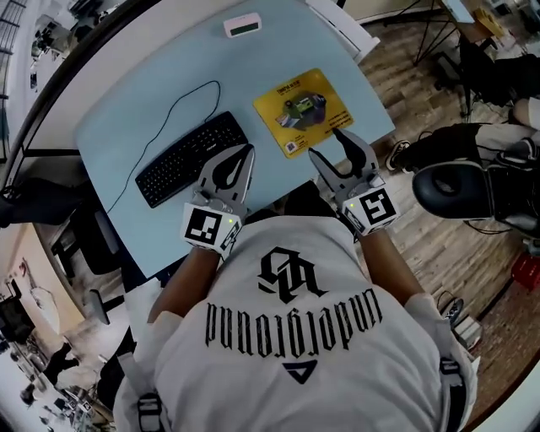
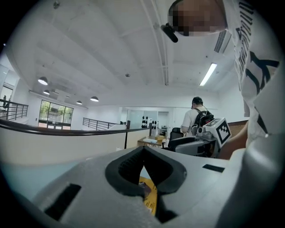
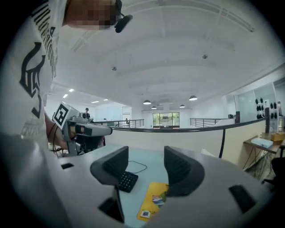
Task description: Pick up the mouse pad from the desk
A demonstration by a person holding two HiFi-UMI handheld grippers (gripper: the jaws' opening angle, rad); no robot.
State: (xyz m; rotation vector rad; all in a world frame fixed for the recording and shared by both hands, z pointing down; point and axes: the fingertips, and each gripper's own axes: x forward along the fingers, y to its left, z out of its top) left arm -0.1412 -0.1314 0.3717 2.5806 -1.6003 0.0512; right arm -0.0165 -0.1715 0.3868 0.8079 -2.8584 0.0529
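1. Mouse pad (image 1: 304, 111), yellow with a printed picture, lies flat on the right part of the pale blue desk (image 1: 135, 110) in the head view. The right hand-held gripper (image 1: 326, 145) is just beside its near edge, with its two jaws spread and nothing between them. A black keyboard (image 1: 192, 158) lies slantwise to the pad's left, and its cable loops away across the desk. The left hand-held gripper (image 1: 245, 156) hangs by the keyboard's near right end, its jaws drawn together at the tips. A small white device (image 1: 243, 25) sits at the far edge, well apart from the pad
2. Left gripper view: the jaws meet at their tips and pinch nothing. Through the opening under the tips, a slice of the yellow pad shows on the desk below. The right hand-held gripper's marker cube shows off to the right, and a person with a backpack (image 2: 196, 118) stands far behind it
3. Right gripper view: the jaws stand apart and empty. Between them show the desk, the keyboard's end and its cable. The pad lies lower down, partly covered by the right-hand jaw and apart from it
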